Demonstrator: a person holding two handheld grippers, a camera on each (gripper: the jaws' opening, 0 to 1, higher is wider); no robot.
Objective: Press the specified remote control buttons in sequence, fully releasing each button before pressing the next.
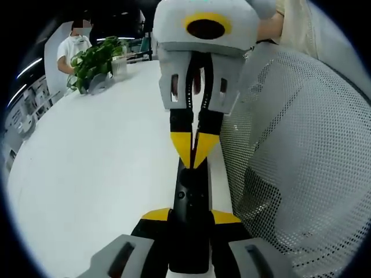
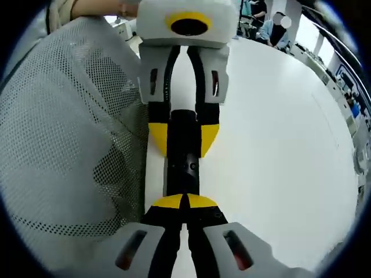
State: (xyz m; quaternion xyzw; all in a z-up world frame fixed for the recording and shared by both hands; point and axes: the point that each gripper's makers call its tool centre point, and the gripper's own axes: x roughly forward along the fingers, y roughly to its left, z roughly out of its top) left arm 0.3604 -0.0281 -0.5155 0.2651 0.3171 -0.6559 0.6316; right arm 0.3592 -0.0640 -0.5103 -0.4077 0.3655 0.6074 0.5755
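Gripping the black remote at 6 o'clock, the left hand-held gripper clamps it; the right hand-held gripper, tips together, touches its top at 12 o'clock.

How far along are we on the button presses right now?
Done: left gripper is clamped on the black remote above the white table. In hand: right gripper, jaws together, tips on the remote's face. Left: release, later presses; count can't be judged.

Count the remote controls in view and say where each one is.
1. The black remote control lies at the white table's edge, clamped by the left gripper, with the right gripper's shut tips on it.
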